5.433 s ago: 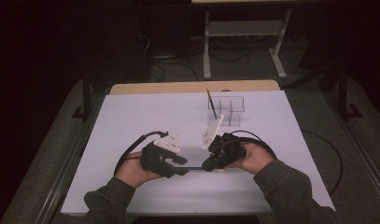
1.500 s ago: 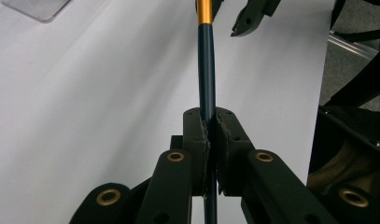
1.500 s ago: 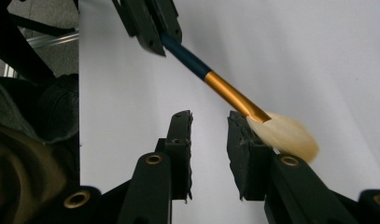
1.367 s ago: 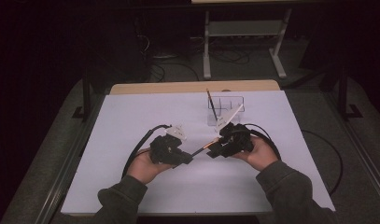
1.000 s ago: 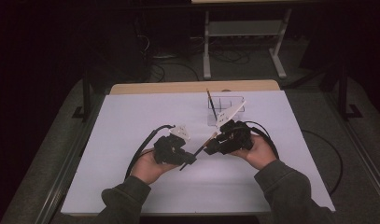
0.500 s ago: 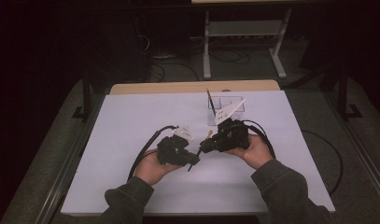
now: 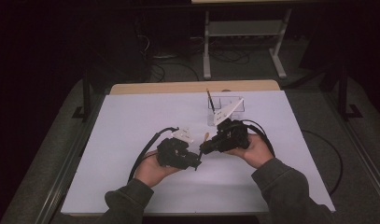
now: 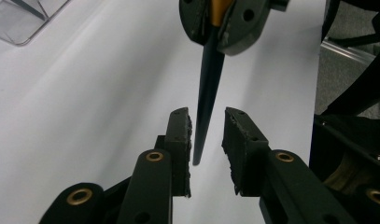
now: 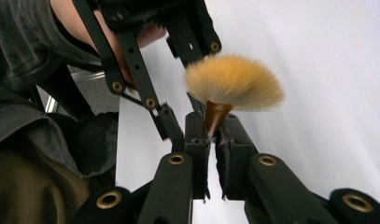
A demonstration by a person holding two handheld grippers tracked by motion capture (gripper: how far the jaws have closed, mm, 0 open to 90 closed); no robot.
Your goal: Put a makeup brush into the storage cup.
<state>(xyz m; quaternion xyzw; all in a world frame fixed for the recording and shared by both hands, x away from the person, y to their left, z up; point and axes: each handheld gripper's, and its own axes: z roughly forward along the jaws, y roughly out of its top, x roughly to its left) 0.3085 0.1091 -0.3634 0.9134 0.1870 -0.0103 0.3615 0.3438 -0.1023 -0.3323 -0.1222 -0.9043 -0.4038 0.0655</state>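
A fan brush with tan bristles, a golden ferrule and a dark pointed handle spans between the two grippers above the white table. My right gripper is shut on the brush at its ferrule; its jaws have just been closing tighter. My left gripper has just been opening. Its pads stand a little apart on either side of the handle's tip and do not press on it. In the high view the left gripper and right gripper meet tip to tip at mid-table.
A clear plastic organiser stands behind the right hand, with another brush upright in it; its corner is seen in the left gripper view. Cables trail from both grippers. A metal stand is on the floor beyond the table.
Both hands have drawn closer together, so the grippers' tips now nearly touch. The dark handle that spanned an open gap between them is now mostly covered by the jaws.
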